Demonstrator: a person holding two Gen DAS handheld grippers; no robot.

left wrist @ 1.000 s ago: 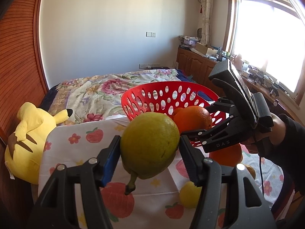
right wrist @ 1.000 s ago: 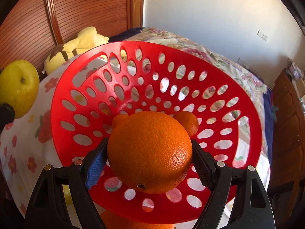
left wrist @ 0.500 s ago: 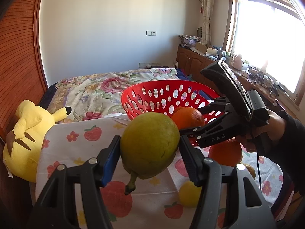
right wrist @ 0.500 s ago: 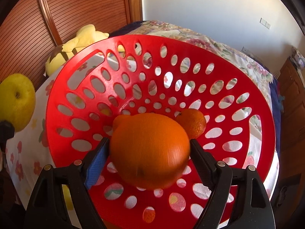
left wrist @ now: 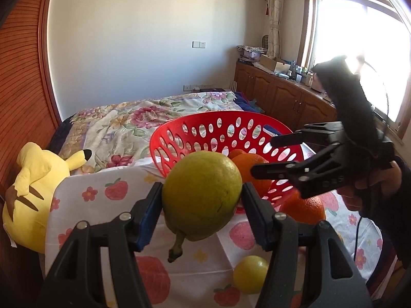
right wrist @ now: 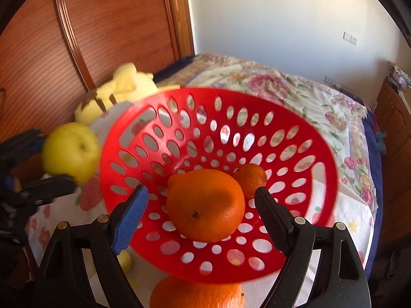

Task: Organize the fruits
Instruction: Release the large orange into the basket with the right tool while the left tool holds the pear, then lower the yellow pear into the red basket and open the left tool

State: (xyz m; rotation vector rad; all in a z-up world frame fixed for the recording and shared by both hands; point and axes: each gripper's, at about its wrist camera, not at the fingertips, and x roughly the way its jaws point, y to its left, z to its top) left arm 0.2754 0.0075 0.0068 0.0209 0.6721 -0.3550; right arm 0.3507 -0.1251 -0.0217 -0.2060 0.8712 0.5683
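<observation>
My left gripper (left wrist: 201, 206) is shut on a yellow-green pear (left wrist: 201, 196), held in the air before the red perforated basket (left wrist: 221, 128). The pear also shows at the left of the right wrist view (right wrist: 70, 151). My right gripper (right wrist: 201, 205) is open above the basket (right wrist: 295, 138); it also shows in the left wrist view (left wrist: 264, 157). A large orange (right wrist: 205, 205) lies in the basket between its spread fingers, untouched. Two smaller oranges (right wrist: 250, 182) lie behind it.
The basket stands on a table with a fruit-print cloth (left wrist: 115, 192). Another orange (left wrist: 303, 209) and a lemon (left wrist: 250, 277) lie on the cloth beside the basket. A yellow plush toy (left wrist: 30, 192) lies at the left. A bed with a floral quilt (left wrist: 123, 123) is behind.
My right gripper has opened and let the large orange go into the basket, then drawn back and up. My left gripper still holds the pear, nearly still.
</observation>
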